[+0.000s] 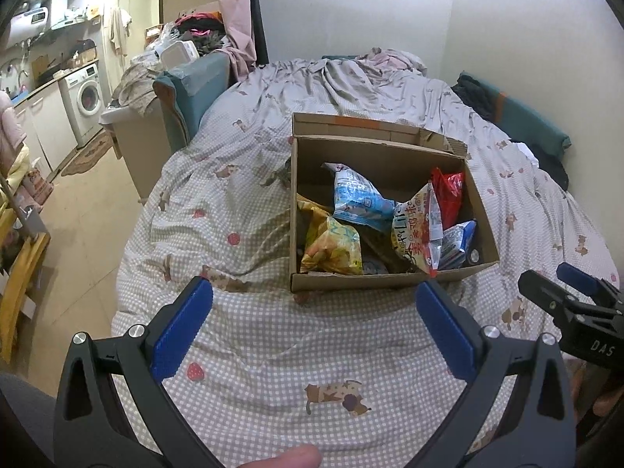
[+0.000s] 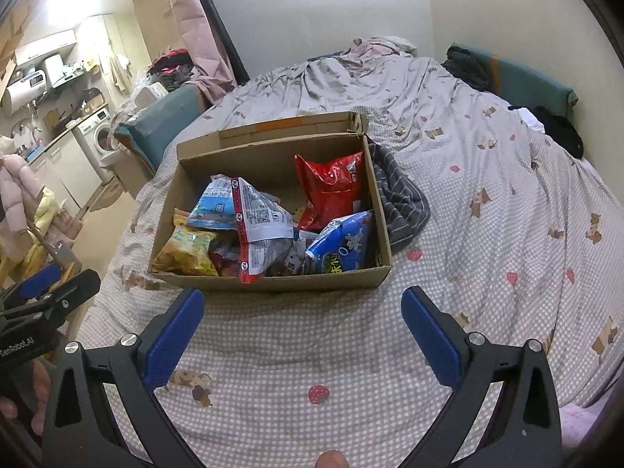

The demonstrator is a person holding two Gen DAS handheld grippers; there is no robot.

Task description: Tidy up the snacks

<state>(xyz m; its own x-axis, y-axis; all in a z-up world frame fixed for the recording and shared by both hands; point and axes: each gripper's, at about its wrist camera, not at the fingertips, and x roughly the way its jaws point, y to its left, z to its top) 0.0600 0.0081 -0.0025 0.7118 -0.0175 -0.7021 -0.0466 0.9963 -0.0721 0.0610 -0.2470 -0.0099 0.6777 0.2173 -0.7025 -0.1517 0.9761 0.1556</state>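
Observation:
An open cardboard box [image 1: 374, 279] [image 2: 273, 282] sits on the checked bedspread and holds several snack bags. Inside lie a yellow bag [image 1: 331, 245] [image 2: 187, 253], a light-blue bag [image 1: 358, 199] [image 2: 210, 206], a white bag with red edging [image 1: 419, 230] [image 2: 259, 222], a red bag [image 1: 448, 195] [image 2: 331, 191] and a dark-blue bag [image 1: 458, 240] [image 2: 343, 245]. My left gripper [image 1: 314, 292] hangs open just short of the box's near wall, nothing between its blue pads. My right gripper [image 2: 302, 300] is likewise open and empty in front of the box.
A grey striped cloth [image 2: 401, 202] lies against the box's right side. Dark clothes [image 2: 557, 128] lie at the bed's far right by the wall. Left of the bed are a teal headboard [image 1: 191, 89], floor space and a washing machine [image 1: 85, 97].

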